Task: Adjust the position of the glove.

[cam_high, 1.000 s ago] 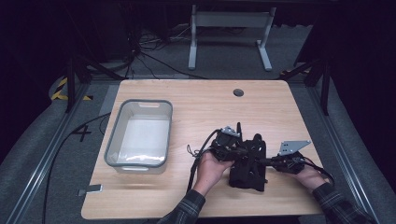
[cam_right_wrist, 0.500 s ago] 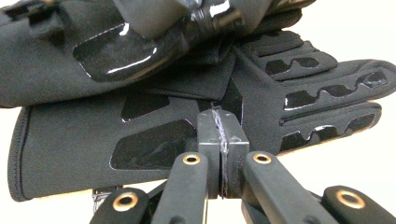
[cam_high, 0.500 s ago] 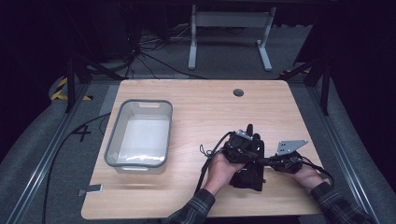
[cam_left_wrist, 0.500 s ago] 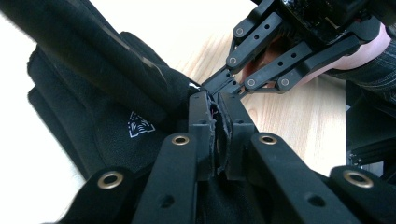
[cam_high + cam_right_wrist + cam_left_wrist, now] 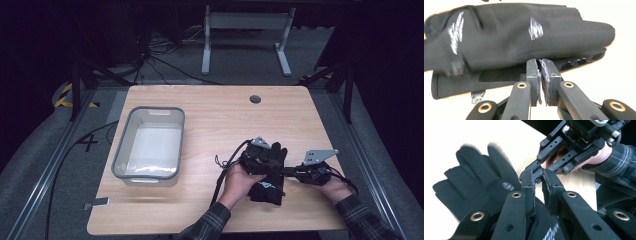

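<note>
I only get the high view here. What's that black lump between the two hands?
Observer: Black gloves with white logos, one lying on another, by the right gripper view.
Operator: Is the left tool squeezing them?
Observer: No. The left gripper has just been opening its jaws; they stand a narrow gap apart, with nothing between the pads.
Operator: And the other one?
Observer: The right gripper has just been opening too; its jaws are a slit apart, tips at the lower glove's edge.

Markings: little that reads

A painted "4" [image 5: 88, 142] stands on the floor left of the table; the black glove [image 5: 524, 32] bears white printed logos, too blurred, it seems, to read as words.
</note>
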Motion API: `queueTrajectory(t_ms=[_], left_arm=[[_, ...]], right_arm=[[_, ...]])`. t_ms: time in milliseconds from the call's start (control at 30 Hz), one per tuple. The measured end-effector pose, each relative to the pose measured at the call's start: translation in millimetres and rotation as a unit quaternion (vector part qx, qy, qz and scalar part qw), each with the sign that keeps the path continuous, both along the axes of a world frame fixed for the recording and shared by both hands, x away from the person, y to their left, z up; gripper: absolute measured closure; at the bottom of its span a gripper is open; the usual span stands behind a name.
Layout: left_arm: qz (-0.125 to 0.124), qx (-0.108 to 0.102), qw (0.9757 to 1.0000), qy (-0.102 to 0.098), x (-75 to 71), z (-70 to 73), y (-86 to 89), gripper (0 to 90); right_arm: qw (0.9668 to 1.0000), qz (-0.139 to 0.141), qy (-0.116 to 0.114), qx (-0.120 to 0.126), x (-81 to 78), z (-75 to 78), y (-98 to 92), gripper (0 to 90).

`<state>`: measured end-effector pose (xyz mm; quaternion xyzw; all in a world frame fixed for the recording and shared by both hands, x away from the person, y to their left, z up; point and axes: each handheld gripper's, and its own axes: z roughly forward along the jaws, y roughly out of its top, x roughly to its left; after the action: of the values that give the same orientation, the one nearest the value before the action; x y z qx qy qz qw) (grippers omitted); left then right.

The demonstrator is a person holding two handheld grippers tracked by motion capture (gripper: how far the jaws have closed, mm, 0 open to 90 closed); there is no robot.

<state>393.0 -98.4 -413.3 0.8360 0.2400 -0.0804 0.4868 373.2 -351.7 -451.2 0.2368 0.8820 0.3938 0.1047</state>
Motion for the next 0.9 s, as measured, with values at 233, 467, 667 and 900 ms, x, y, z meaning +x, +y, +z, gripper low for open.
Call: queueTrajectory(t_ms=[233,467,667,900], left_arm=[[0.008,0.028,0.9993,-0.022,-5.6,6.6,15.3,89.1],[0.021,0.057,0.9979,-0.021,-15.0,-2.7,34.5,89.6],[0.011,0.066,0.9976,-0.018,-29.0,-9.2,36.8,89.7],[-0.009,0.071,0.9973,-0.021,-39.6,-13.1,23.6,89.8]], right_arm=[[0.9998,-0.02,0.006,0.003,-7.3,3.1,-19.6,73.4],[0.9981,-0.061,0.003,0.002,-11.4,-0.3,-31.3,36.5],[0.9958,-0.091,0.009,-0.011,-14.6,-5.4,-41.3,22.9],[0.994,-0.106,-0.008,-0.027,-14.1,-13.9,-46.7,14.4]])
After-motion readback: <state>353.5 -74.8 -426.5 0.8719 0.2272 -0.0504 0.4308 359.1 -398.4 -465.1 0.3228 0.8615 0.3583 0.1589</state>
